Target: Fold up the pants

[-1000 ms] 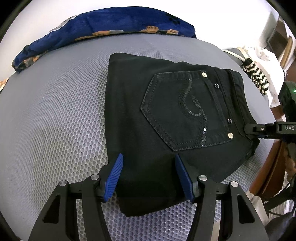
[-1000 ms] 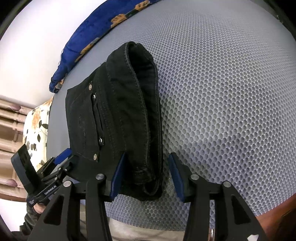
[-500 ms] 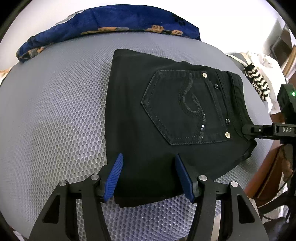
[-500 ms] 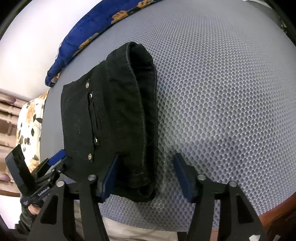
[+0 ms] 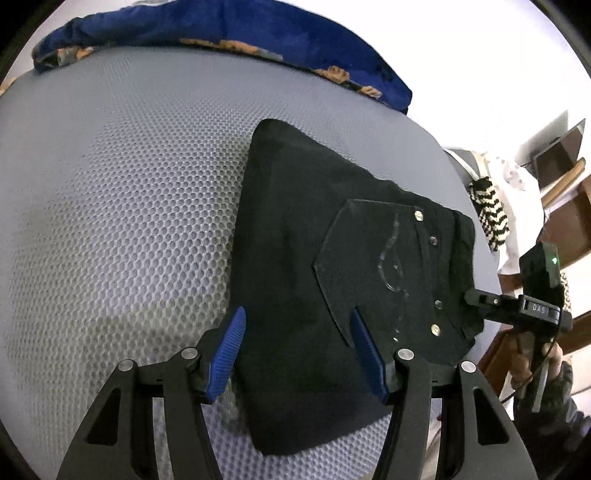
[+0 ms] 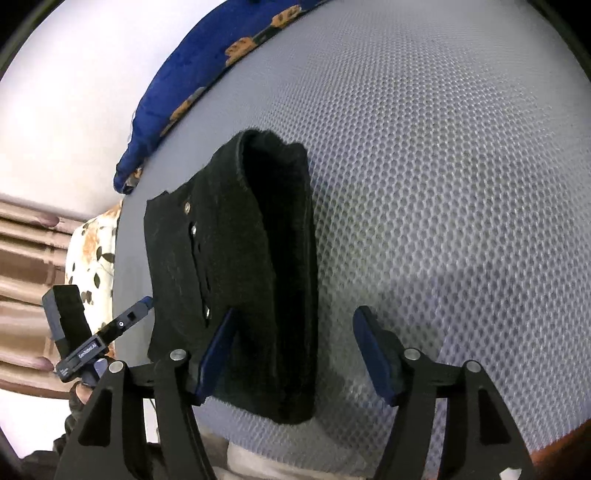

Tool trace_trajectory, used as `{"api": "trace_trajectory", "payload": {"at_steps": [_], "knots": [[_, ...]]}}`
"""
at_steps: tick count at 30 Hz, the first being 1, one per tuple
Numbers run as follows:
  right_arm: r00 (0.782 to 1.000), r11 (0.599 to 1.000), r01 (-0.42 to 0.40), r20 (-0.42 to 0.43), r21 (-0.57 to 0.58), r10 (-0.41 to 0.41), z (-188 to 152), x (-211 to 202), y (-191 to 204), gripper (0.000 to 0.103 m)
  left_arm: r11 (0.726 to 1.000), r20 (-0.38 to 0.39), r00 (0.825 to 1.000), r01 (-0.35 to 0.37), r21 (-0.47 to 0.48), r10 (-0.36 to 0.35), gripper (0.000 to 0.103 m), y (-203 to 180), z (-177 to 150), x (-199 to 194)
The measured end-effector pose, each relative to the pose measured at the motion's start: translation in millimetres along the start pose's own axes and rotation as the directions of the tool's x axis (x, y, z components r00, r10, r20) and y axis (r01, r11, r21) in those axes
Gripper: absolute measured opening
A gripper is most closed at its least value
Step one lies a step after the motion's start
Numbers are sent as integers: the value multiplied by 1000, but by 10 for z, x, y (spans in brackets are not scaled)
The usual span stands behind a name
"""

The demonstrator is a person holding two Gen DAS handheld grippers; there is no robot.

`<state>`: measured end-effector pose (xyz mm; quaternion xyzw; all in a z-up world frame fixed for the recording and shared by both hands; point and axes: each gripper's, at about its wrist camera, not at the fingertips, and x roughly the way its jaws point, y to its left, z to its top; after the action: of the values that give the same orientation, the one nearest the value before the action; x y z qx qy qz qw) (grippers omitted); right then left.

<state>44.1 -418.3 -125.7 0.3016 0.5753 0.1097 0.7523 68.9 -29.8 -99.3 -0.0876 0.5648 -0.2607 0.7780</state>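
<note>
Black pants (image 5: 295, 240) lie folded into a compact stack on a grey mesh mattress (image 5: 129, 221), back pocket up. My left gripper (image 5: 301, 350) hovers over the stack's near edge, open, its blue pads astride the cloth without pinching it. In the right wrist view the thick waistband fold of the pants (image 6: 258, 258) lies between the opening jaws of my right gripper (image 6: 291, 347). Its left pad is at the cloth and its right pad stands clear over the mattress (image 6: 443, 184). Each gripper shows in the other's view: the right gripper (image 5: 476, 298), the left gripper (image 6: 144, 306).
A blue patterned blanket (image 5: 221, 22) lies along the far edge of the mattress. A black-and-white zigzag cloth (image 5: 491, 214) and wooden furniture (image 5: 569, 206) stand at the right. A floral pillow (image 6: 92, 251) lies at the left. The mattress's near edge (image 6: 554, 435) is close.
My right gripper's jaws have spread off the waistband fold and drawn back a little. My left gripper has rolled and shifted left, so the pants sit further right in its view.
</note>
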Motion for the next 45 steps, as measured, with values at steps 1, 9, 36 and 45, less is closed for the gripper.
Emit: {"api": "trace_trajectory", "payload": {"at_steps": [1,9,36,45], "knots": [[1000,1000,-1,1,1,1,31,7,-13,63,1000,-4,1000,-7,-1,7,59,9,34,27],[993,993,-118,-12,26,118,257,112,-104,46,999,-42,999,7,-33,-9,59,121,255,223],[917,926,-376,-134,33,377,512,359,-242,44,973,-60,974,214,-82,-219,65,415,512,273],[932,936,-350,-84,27,351,584,390,-165,43,992,13,995,98,-86,-97,42,252,450,337]]}}
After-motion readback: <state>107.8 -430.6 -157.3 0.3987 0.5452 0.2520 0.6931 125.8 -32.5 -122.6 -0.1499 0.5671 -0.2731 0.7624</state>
